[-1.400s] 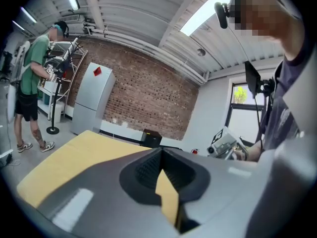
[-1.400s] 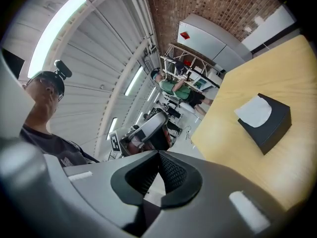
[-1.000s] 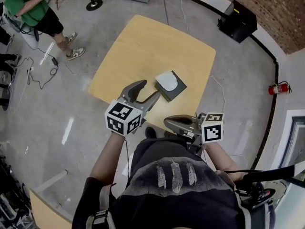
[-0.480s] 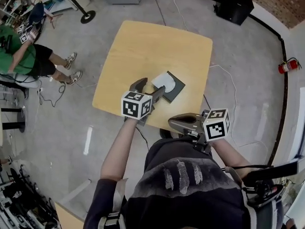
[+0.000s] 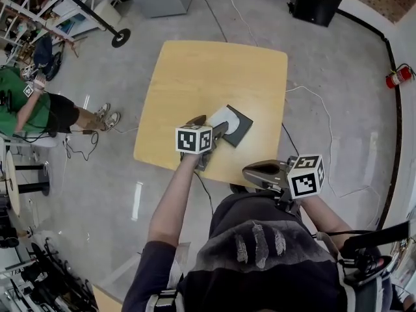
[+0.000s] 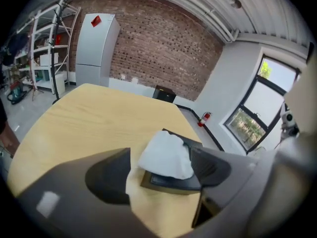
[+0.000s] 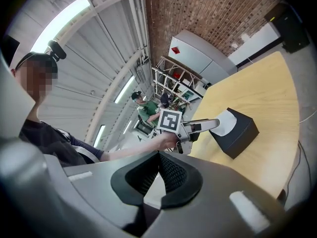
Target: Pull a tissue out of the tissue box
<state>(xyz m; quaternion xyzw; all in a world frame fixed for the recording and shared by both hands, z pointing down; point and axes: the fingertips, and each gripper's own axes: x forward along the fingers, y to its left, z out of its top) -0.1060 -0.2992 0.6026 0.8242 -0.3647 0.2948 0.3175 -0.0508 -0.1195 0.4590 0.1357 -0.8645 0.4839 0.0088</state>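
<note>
- Table (image 5: 208,77) of pale wood with rounded corners fills the middle of the head view, standing on a grey floor (image 5: 338,90).
- Left forearm (image 5: 170,207), bare, stretches almost straight from the wearer's body at 7 o'clock up toward 1 o'clock. The wrist is dipped so the tool slants down at the tabletop.
- Right forearm (image 5: 320,214) stays tucked close to the torso with the elbow bent, its tool held roughly level and pointing toward 9 o'clock in the head view.
- Tissue box (image 5: 240,126), dark and low, lies flat on the table at about 5 o'clock from the table's middle, close to the near edge.
- Left gripper (image 6: 161,157) has just been opening and now stands wide. Its two pads flank the white sheet at 9 and 3 o'clock without squeezing it.
- Right gripper (image 7: 159,155) has its tips together with nothing between them. It hangs at 5 o'clock from the box, well apart from it.
- Tissue (image 6: 166,153), white and crumpled, stands up out of the box's top slot, between the left tool's pads.
</note>
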